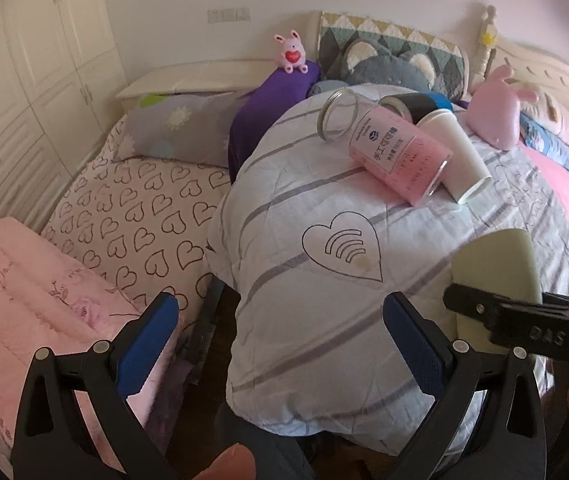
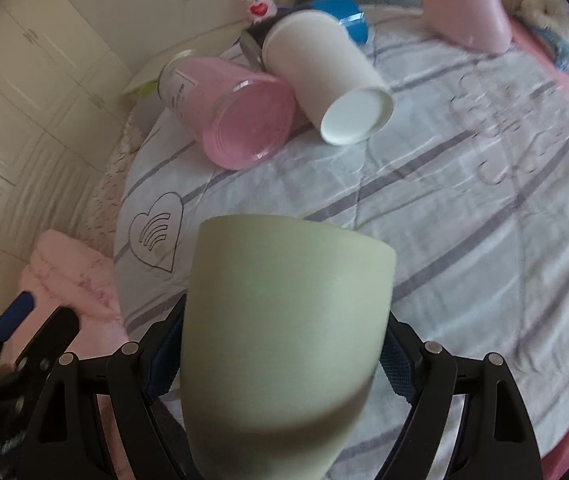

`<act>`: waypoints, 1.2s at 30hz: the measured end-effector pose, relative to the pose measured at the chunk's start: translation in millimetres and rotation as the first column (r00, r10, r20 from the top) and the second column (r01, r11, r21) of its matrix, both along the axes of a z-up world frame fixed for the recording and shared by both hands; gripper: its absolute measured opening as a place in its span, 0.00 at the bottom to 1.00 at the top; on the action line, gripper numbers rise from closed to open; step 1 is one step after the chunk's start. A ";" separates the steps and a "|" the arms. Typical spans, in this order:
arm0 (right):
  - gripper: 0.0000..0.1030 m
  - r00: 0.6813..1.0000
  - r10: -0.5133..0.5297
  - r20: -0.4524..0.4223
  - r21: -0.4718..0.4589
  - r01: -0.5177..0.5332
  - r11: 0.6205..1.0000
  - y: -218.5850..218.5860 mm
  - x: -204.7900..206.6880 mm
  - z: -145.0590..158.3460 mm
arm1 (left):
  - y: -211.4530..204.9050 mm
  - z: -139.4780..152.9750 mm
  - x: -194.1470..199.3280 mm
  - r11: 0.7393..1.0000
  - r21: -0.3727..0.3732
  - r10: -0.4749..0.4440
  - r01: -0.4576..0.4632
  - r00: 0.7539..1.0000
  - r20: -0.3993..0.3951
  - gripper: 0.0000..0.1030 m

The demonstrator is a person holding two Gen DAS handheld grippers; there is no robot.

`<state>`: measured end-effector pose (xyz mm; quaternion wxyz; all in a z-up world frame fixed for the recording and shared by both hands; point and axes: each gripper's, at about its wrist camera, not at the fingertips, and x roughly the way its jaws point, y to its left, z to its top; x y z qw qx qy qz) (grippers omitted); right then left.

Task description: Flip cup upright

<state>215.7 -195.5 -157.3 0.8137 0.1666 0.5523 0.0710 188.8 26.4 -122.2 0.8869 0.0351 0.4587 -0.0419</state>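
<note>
The left claw (image 1: 280, 344) gapes wide and holds nothing, hanging above the striped quilt (image 1: 304, 320); its view alone shows the heart-print sheet (image 1: 136, 216) at left and the right claw (image 1: 524, 320) from the side; the right wrist view shows the pale green cup (image 2: 284, 336) clamped between that claw's fingers, above the quilt; beyond lie a pink jar (image 2: 240, 120) and white paper cup (image 2: 332, 80), both on their sides and touching.
</note>
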 end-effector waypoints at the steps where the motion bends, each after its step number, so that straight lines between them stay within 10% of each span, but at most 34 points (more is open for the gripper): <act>1: 0.79 1.000 0.008 -0.003 0.012 -0.008 1.000 -1.3 -0.5 -1.4 | -0.6 -1.0 1.9 1.000 0.001 0.000 0.000 1.000 -0.002 1.00; 12: 0.78 0.993 0.034 0.109 0.077 -0.043 0.996 -30.9 -10.5 29.6 | -19.6 3.2 -0.8 1.000 0.016 -0.023 0.023 1.000 -0.006 1.00; 21: 0.76 0.936 0.007 0.351 -0.147 0.048 0.988 -49.7 -43.8 65.6 | -38.8 15.1 -25.1 0.998 0.042 -0.046 0.045 0.999 0.009 1.00; 30: 0.76 0.950 0.041 0.309 -0.278 0.049 0.959 -50.8 -59.4 75.1 | -53.1 15.1 -42.7 0.996 0.049 -0.071 0.071 0.997 -0.003 1.00; 36: 0.75 0.982 0.041 0.187 -0.262 0.009 0.965 -54.8 -40.6 25.8 | -59.0 15.0 -49.5 0.995 0.062 -0.081 0.081 0.997 -0.007 1.00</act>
